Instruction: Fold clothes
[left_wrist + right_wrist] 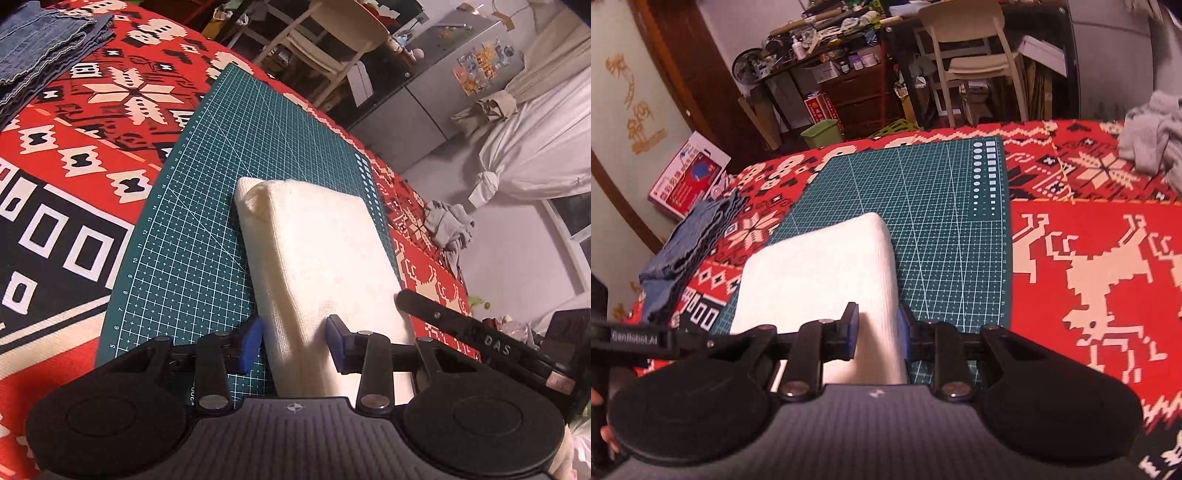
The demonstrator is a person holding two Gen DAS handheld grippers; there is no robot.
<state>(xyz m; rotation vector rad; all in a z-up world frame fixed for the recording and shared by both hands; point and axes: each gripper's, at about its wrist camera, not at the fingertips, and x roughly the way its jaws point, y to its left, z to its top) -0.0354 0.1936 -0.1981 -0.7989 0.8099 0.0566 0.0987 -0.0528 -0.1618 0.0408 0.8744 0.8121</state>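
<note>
The folded cream garment (325, 266) is lying on the green cutting mat (192, 229), stretching lengthwise away from both, its near end sitting between the part-open pads of the left hand-held gripper (293, 341) and right hand-held gripper (877, 332), neither visibly pinching.
</note>
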